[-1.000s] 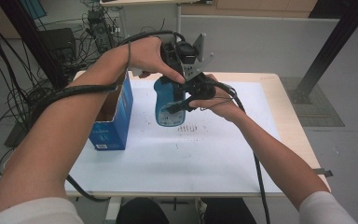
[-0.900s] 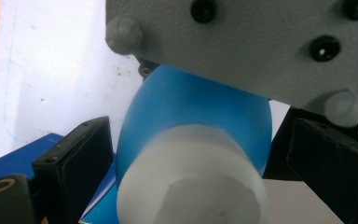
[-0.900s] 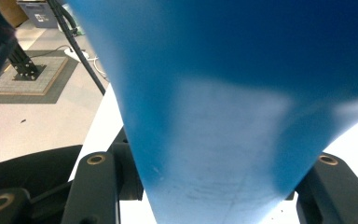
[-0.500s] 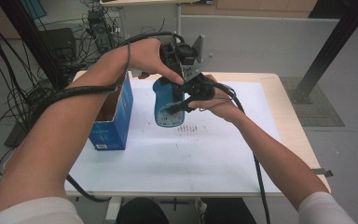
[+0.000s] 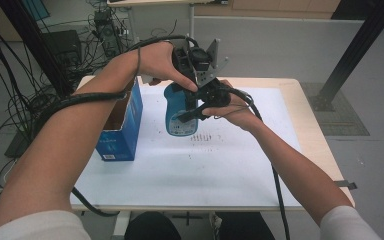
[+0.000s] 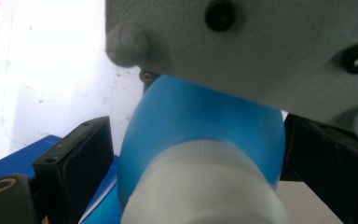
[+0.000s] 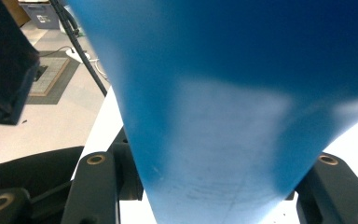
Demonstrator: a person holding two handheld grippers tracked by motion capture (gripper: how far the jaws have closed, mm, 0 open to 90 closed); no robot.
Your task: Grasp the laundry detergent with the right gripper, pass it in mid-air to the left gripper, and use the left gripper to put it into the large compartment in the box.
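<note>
- Blue bottle [image 5: 179,112] held up over the table [image 5: 290,165], mid-back area, just right of the blue cardboard box [image 5: 122,127]; can't tell if its base touches the tabletop.
- Bottle roughly upright, white cap [image 6: 205,186] on top, label on lower front facing the high cam.
- Right gripper [image 5: 192,114] comes in from the right at bottle mid-body; jaws clamped on the blue bottle, body wedged between them in right gripper view [image 7: 214,116]. Jaws at their tightest but kept apart by the bottle.
- Right hand [image 5: 232,107] wraps the gripper body, cable trails down along the forearm.
- Left gripper [image 5: 192,75] sits above the bottle top, pointing down at it; left hand [image 5: 157,62] on it from the upper left.
- Left gripper view: black jaws either side of the bottle shoulder/cap, left jaw w/ a visible gap to the bottle, right jaw close to the shoulder; contact there can't be told. Reads as spread around the top, not pinching.
- Grey plate of the other gripper [image 6: 261,46] fills upper part of left gripper view, v. close.
- Box stands open-topped on table's left part, apart from the bottle.
- Small dark marks on the white table cover [image 5: 205,137] just below/right of the bottle.
</note>
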